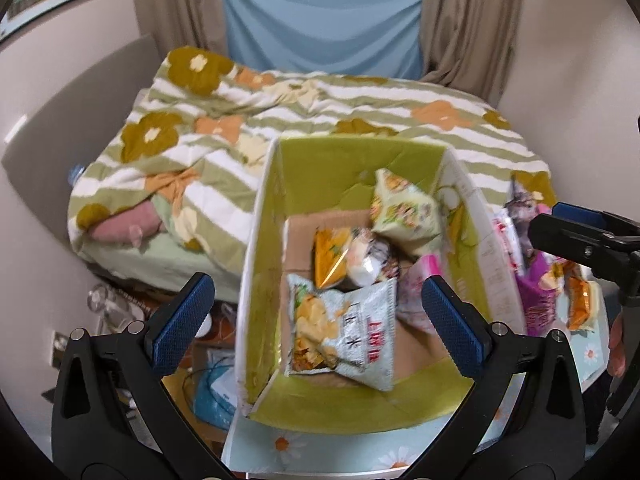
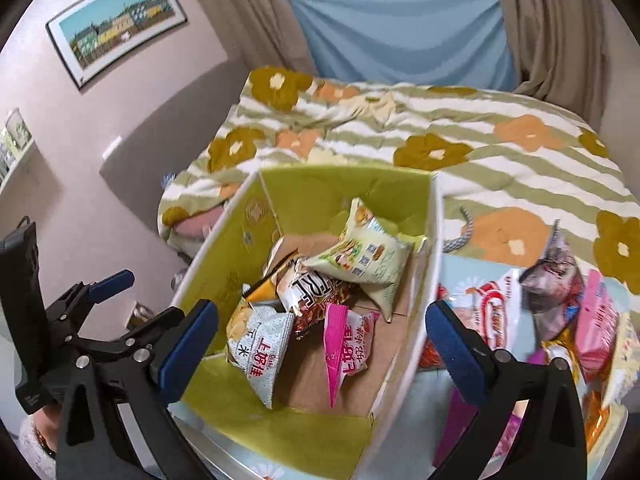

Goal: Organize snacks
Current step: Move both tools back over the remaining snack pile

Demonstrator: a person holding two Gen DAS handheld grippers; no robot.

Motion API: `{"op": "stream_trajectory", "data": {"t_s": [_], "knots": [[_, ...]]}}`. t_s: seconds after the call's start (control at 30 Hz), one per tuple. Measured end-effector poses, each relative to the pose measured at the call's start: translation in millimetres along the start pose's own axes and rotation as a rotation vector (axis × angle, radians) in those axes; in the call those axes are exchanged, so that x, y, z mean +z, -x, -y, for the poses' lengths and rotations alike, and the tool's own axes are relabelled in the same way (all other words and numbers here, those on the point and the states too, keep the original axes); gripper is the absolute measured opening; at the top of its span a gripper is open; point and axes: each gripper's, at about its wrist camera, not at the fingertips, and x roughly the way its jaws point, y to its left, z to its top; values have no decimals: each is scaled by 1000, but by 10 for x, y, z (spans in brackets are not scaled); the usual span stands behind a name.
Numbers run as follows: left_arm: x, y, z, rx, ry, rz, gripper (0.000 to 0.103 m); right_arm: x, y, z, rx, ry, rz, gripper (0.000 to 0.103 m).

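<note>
A cardboard box with green inner walls [image 1: 260, 264] [image 2: 224, 256] stands on a small table and holds several snack bags: a grey chips bag [image 1: 344, 332] [image 2: 260, 344], a pale green bag [image 1: 404, 212] [image 2: 360, 256], an orange bag [image 1: 330, 256], and a pink packet [image 2: 344, 344]. My left gripper [image 1: 318, 316] is open and empty above the box's near side. My right gripper [image 2: 320, 340] is open and empty over the box's right wall; it shows in the left wrist view [image 1: 576, 232]. More snacks, including a cat-picture bag [image 2: 556, 280], lie loose right of the box.
A bed with a flowered striped quilt [image 1: 320, 120] [image 2: 480, 152] lies behind the box. The table [image 1: 320, 448] has a daisy-print cover. Clutter [image 1: 216, 380] sits on the floor left of the table. My left gripper shows at the left in the right wrist view [image 2: 108, 280].
</note>
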Motion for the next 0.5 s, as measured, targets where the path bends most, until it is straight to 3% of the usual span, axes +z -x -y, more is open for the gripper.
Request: {"op": "stream_trajectory", "data": {"t_s": [0.3,0.5], "knots": [[151,166,597,-133,-104,52,103,-149,756,260,-150,-66,141,103],[202,162,1142,-188,-158,62,103,-303,1228,769,-240,-138,199,103]]}}
